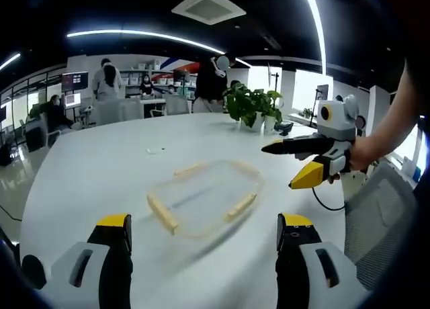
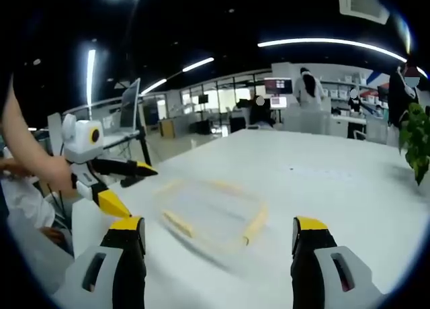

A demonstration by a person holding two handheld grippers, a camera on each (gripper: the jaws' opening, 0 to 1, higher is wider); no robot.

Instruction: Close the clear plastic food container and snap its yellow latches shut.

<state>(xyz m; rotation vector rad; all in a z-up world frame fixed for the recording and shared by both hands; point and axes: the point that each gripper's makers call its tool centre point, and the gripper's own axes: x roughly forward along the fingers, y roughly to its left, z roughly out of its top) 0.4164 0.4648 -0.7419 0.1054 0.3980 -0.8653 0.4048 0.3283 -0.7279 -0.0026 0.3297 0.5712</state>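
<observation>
Nearest, the left gripper (image 1: 203, 235) holds its yellow-tipped jaws wide apart and grasps nothing; the right gripper (image 2: 219, 238) is equally spread and empty. Just beyond, the clear plastic food container (image 1: 205, 198) with yellow latches (image 1: 162, 211) lies blurred on the white table (image 1: 101, 168). At three o'clock a hand (image 1: 366, 154) grips the right gripper. No writing is legible.

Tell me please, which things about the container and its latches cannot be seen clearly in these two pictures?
- Container: motion blur in the left gripper view smears it; whether the lid sits fully down cannot be told.
- Yellow latches: blurred in the right gripper view; snapped or loose is unclear.
- Any contents: too faint to tell through the clear plastic in both views.
- Potted plant: cut off by the right gripper view's edge.
</observation>
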